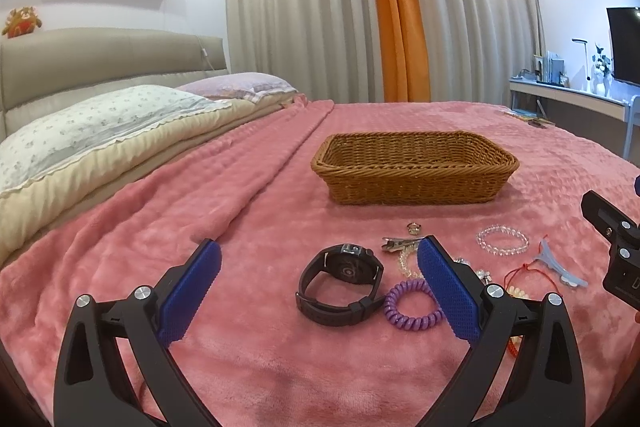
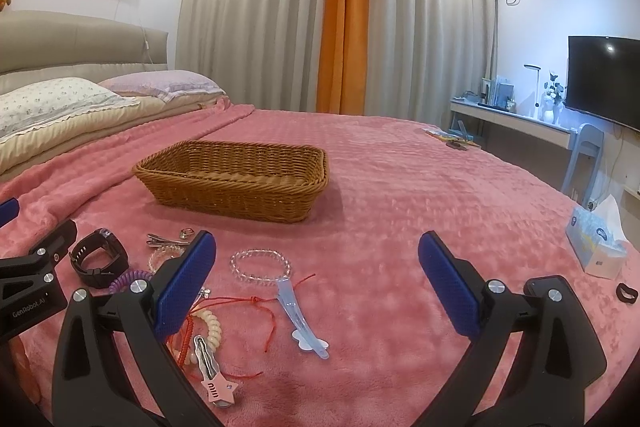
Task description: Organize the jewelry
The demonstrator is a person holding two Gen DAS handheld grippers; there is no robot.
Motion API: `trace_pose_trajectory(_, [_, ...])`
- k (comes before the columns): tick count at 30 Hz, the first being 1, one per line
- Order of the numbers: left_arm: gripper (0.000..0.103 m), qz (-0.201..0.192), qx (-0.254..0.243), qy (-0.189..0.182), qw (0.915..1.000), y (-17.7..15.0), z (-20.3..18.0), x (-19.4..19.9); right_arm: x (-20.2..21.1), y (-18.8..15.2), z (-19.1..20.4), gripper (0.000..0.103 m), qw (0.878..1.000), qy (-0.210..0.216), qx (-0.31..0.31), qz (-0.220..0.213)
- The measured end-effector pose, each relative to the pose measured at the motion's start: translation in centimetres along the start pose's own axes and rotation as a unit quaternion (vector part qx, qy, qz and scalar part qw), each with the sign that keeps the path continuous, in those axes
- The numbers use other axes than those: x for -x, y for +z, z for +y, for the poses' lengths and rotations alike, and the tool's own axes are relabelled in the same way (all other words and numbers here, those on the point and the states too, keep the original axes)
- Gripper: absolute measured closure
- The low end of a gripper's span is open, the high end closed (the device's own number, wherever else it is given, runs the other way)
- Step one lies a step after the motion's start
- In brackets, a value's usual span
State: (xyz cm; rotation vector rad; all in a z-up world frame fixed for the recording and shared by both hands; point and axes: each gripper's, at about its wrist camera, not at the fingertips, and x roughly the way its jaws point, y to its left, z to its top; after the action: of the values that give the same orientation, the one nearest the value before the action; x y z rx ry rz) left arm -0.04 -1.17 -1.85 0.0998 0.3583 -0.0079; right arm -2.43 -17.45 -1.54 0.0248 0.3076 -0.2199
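On my left side, my left gripper (image 1: 320, 283) hangs just above the pink blanket (image 1: 240, 367), its blue pads spread wide with nothing between them, fingers aimed forward toward the curtains. Between those pads lies the black watch (image 1: 340, 283), resting on its side with the strap looped shut and its long axis running left to right; the dial faces up and toward me. Just right of it, the purple coil hair tie (image 1: 412, 307) lies flat, touching the watch strap. Beyond them, a silver clip (image 1: 400, 243) lies crosswise, and a small ring (image 1: 413, 227) sits just behind it. Farther back stands the wicker basket (image 1: 414, 167), long side across my view, well apart from the scattered pieces. Moving right, the clear bead bracelet (image 2: 260, 265) lies flat as an open loop, and the pale blue hair clip (image 2: 298, 311) stretches from it toward me, narrow end near the bracelet, flower-shaped end nearest my wrist. A red cord (image 2: 256, 303) trails across the blanket beside it, and a pink star-ended clip (image 2: 212, 371) points its star toward me, next to a cream coil tie (image 2: 212, 327). My right gripper (image 2: 318, 283) also hovers low over the blanket, pads parted wide and empty, fingers pointing forward past the basket. At far right a tissue box (image 2: 596, 243) sits on the blanket, with a small black band (image 2: 627, 293) near it.
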Motion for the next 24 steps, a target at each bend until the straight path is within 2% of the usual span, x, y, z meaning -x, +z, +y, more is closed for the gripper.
trace_pose_trajectory(12, [0.008,0.003,0.002,-0.003,1.0,-0.81,-0.6,0.76,-0.1,-0.01,-0.05,0.006,1.0,-0.002,0.001,0.002])
trace_pose_trajectory(24, [0.008,0.004,0.001,-0.001,1.0,-0.28,-0.18,-0.11,-0.18,-0.09,-0.02,0.006,1.0,-0.003,0.003,0.004])
